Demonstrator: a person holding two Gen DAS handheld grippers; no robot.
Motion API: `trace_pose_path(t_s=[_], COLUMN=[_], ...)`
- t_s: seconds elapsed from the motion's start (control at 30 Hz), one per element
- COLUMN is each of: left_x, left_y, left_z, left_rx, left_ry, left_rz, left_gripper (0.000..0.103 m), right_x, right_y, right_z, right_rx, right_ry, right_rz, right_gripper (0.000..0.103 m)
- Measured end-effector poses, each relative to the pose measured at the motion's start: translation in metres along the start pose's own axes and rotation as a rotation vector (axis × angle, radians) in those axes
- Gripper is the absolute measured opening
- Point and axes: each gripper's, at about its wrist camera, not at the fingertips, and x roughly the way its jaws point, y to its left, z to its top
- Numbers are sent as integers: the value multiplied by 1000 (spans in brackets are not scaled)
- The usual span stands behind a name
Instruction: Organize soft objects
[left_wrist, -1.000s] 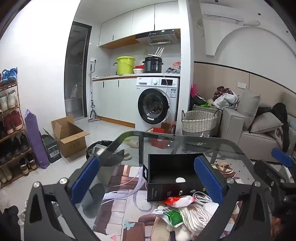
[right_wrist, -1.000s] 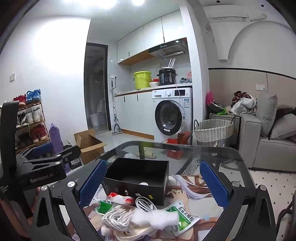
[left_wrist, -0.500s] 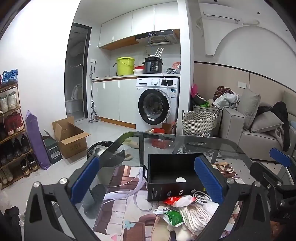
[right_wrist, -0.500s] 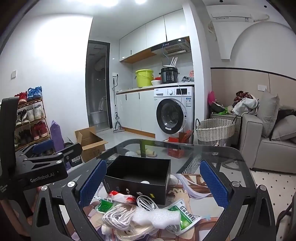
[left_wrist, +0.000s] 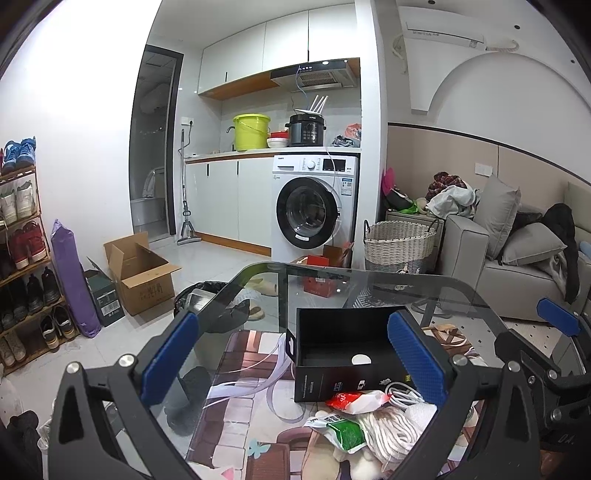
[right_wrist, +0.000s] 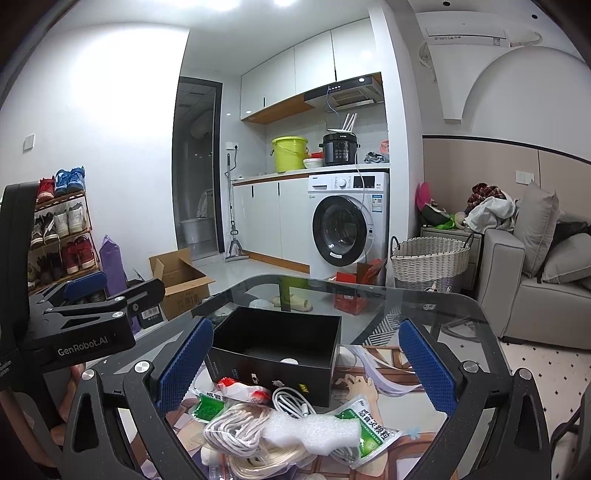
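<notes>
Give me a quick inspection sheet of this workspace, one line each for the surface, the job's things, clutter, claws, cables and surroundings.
Surface: glass table over a patterned mat.
Job's things: open black box, nearly empty, only a small white disc inside; in front of it a heap of white rope, foam strip, green-and-white sachets and a red-and-white packet.
Clutter: nothing seen on the table beyond the heap.
Claws: left claw open, empty; right claw open, empty, above the heap.
Cables: white cable coiled against the box front.
Surroundings: washing machine, wicker basket, cardboard box, shoe rack, sofa.
</notes>
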Motion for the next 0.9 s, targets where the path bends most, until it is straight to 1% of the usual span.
trace_pose_path(t_s=[0.23,0.9], left_x=[-6,-6], left_y=[1,3], left_z=[1,2], left_rx=[4,9], left_ry=[-7,-5], left_rz=[-2,8], left_gripper=[103,103], right_x=[0,2], right_y=[1,1], right_z=[0,0], right_rx=[-2,-4], right_ry=[-1,3], right_rz=[2,6], right_gripper=[102,102])
